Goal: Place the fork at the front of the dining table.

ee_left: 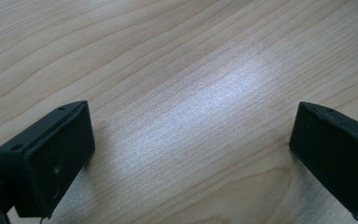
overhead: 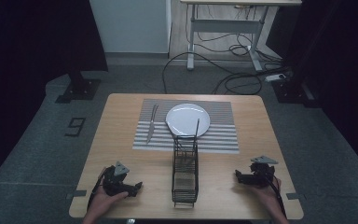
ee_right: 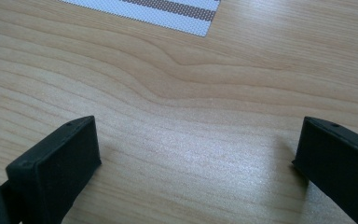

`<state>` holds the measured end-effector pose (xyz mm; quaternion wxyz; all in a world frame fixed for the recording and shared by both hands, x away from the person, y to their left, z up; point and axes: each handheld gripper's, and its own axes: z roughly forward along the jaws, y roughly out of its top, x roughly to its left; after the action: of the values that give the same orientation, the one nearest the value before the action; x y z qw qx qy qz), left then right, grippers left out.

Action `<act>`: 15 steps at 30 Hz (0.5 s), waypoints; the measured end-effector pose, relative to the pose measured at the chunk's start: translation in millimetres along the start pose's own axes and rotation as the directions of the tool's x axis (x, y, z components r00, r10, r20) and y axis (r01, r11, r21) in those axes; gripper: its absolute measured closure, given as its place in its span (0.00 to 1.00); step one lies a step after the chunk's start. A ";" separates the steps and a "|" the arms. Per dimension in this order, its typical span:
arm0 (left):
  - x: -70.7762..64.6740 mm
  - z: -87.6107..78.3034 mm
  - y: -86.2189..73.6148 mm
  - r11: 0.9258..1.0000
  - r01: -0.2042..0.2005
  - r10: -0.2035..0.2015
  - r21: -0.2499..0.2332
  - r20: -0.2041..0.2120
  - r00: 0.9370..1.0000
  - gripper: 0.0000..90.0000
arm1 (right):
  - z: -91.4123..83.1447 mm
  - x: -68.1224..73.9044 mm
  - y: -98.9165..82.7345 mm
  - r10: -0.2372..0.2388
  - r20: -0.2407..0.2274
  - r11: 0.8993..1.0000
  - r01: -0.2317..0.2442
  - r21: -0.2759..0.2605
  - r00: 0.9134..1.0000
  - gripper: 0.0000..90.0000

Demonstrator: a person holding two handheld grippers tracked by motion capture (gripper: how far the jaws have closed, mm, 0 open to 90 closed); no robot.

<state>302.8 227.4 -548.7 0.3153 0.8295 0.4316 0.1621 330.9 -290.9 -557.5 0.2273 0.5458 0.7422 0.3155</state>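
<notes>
- Left gripper [overhead: 137, 187] is seen at lower left of the high view, low over the bench [overhead: 121, 154]; fingers [ee_left: 51, 163] apart, nothing between.
- Right gripper [overhead: 238, 176] is seen at lower right; fingers [ee_right: 56, 172] apart, bare wood between.
- Wire rack [overhead: 185, 173] stands between the grippers, lower centre, apart from both.
- Plate [overhead: 188, 119] and knife [overhead: 151, 123] lie on the striped mat [overhead: 219, 135], mid-frame.

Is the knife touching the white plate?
Apart. The high view shows striped placemat between the knife and the white plate.
</notes>
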 end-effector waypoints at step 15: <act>0.4 0.0 0.0 1.000 -0.002 0.002 0.000 0.003 1.000 0.00 | -0.6 1.8 3.1 0.020 0.022 0.999 -0.020 0.026 1.000 0.00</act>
<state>303.0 227.7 -548.6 0.3156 0.8302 0.4303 0.1613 332.0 -288.6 -554.8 0.2248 0.5595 0.7384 0.3020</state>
